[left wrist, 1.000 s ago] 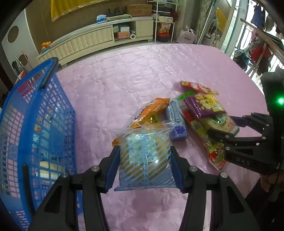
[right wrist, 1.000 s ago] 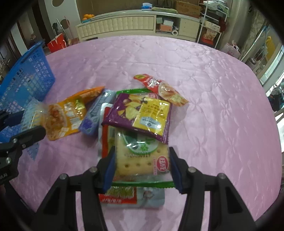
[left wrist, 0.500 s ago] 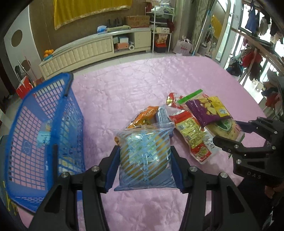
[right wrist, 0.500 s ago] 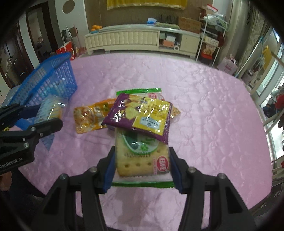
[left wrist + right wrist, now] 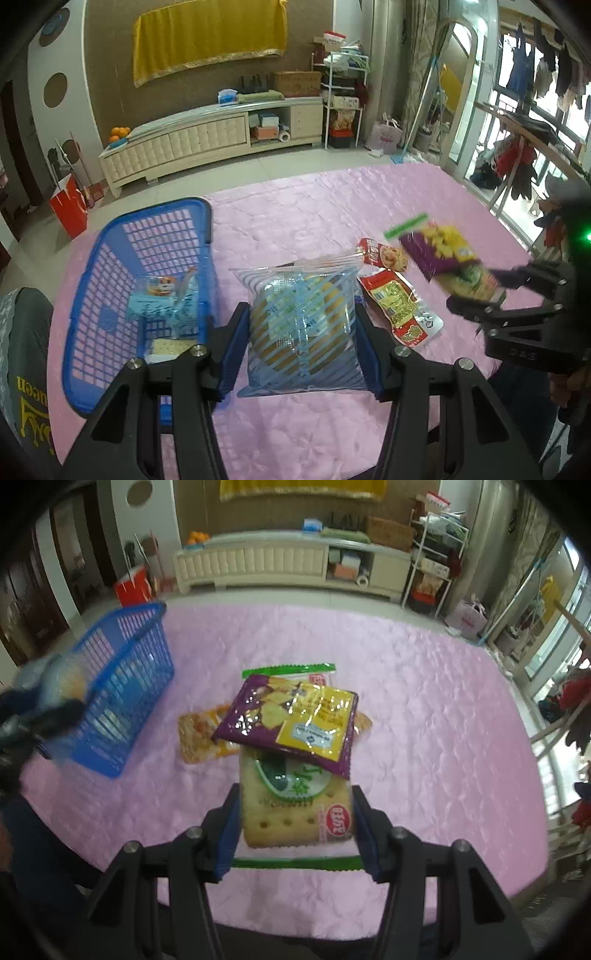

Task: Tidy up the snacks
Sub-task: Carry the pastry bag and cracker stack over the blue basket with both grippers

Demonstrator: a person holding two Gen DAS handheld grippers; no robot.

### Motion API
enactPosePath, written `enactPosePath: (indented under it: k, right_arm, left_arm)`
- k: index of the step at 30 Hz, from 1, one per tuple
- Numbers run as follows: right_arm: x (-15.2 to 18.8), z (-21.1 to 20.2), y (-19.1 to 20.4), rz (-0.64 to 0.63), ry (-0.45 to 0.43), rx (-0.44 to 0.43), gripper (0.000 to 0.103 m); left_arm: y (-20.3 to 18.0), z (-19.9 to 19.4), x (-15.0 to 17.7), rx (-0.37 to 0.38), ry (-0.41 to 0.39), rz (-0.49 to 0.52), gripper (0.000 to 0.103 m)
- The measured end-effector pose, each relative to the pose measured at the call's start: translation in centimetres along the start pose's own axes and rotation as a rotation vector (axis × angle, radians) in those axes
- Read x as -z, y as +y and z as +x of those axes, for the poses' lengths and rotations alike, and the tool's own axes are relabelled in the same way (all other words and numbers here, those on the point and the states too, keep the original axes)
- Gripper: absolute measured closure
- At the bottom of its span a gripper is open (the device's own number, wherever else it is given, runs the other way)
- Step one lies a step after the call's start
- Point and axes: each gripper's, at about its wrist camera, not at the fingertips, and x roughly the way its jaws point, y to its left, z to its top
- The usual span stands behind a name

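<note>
Left wrist view: my left gripper (image 5: 301,332) pinches the striped bag (image 5: 301,325) between its jaws. My right gripper (image 5: 295,823) pinches the cracker pack (image 5: 295,805), with a purple chip bag (image 5: 291,716) on top.

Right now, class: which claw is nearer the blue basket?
Left. The left claw holds its packet right beside the blue basket; the right claw is farther across the table.

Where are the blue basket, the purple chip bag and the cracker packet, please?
blue basket (image 5: 162,206): left wrist view, far rim.
purple chip bag (image 5: 291,716): right wrist view, front face.
cracker packet (image 5: 295,812): right wrist view, cracker picture.
</note>
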Motion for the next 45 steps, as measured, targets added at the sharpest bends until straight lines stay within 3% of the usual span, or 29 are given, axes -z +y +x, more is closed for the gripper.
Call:
enactPosePath:
  k: [3,11,30,39,45]
  right_arm:
    - [-0.2,-0.7,1.8,-0.081,-0.043,0.068,0.044]
    - [-3.1,-3.8,6.3,-0.149,-0.124,-0.061,0.044]
    - [-9.1,-4.4,15.9,-0.296,-0.194,-0.188,0.044]
    - [-11.4,-2.8,17.9,-0.335,-0.179,-0.223,0.044]
    - [-12.6,-0.6,19.0,-0.359,-0.152,-0.228,0.044]
  left_arm:
    - [0.9,-0.8,0.4,-0.006,-0.016,-0.011,0.052]
    - [4.0,-2.4,1.2,-0.042,-0.027,-0.055,0.052]
    - [14.2,-6.9,-0.1,-0.155,-0.078,-0.154,0.052]
    - [17.8,-5.2,-0.9,-0.168,-0.049,-0.166,0.052]
    - [20.0,-2.0,-1.2,-0.124,-0.003,-0.205,0.052]
